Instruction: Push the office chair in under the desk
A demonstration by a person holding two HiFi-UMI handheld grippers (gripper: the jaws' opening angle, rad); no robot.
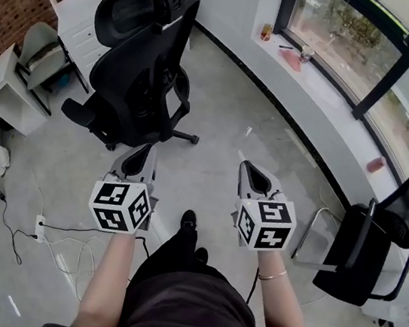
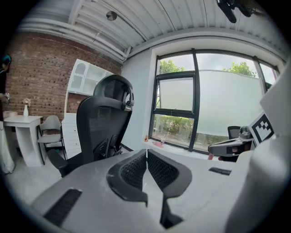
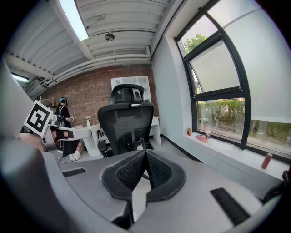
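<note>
A black high-backed office chair with a headrest stands on the grey floor, its back turned toward me and its seat facing the white desk by the brick wall. My left gripper is shut and empty, just short of the chair's wheeled base. My right gripper is also shut and empty, further right over bare floor. The chair's back fills the left gripper view ahead of the shut left gripper. In the right gripper view the chair stands straight ahead of the shut right gripper.
A second black chair stands at the right by the window sill. A grey chair sits at a low white table on the left. A power strip and cables lie on the floor at lower left.
</note>
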